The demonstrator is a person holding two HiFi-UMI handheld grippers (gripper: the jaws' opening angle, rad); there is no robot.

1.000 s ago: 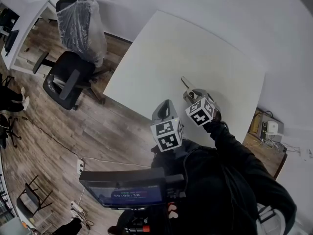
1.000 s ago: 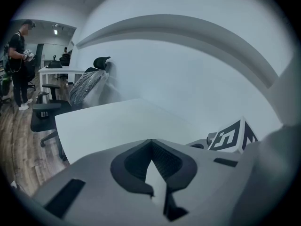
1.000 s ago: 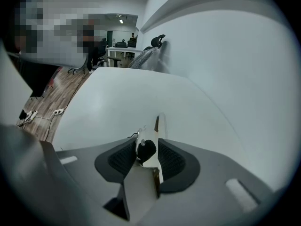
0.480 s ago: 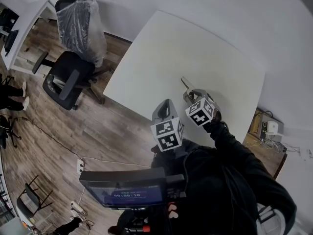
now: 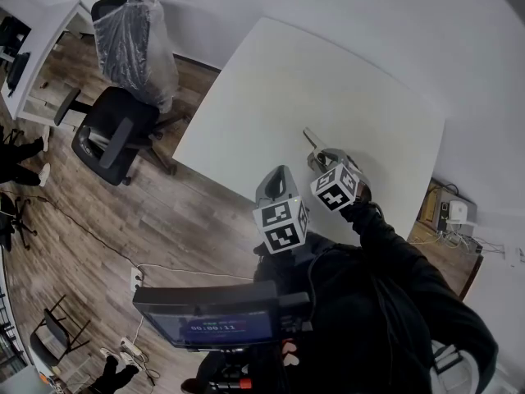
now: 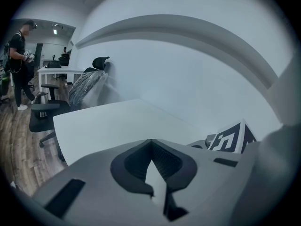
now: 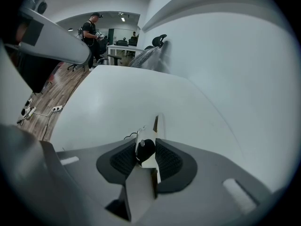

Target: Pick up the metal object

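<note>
The metal object (image 5: 312,139) is a flat silvery piece with a black knob (image 7: 145,149), lying on the white table (image 5: 312,72) near its front edge. My right gripper (image 5: 321,156) is down at it. Its jaws are closing, with the knob between the two black pads and touching both. The metal strip (image 7: 161,125) sticks out past the fingertips. My left gripper (image 5: 276,176) hovers by the table's front edge, left of the right one. It is shut and holds nothing (image 6: 150,141).
A wall runs along the table's far and right sides. Left of the table on the wood floor are a black office chair (image 5: 115,134) and a plastic-wrapped chair (image 5: 135,35). A person (image 7: 91,32) stands far back in the room.
Both grippers and the metal object stay where they were. Only a person's legs at the floor's left edge have shifted.
</note>
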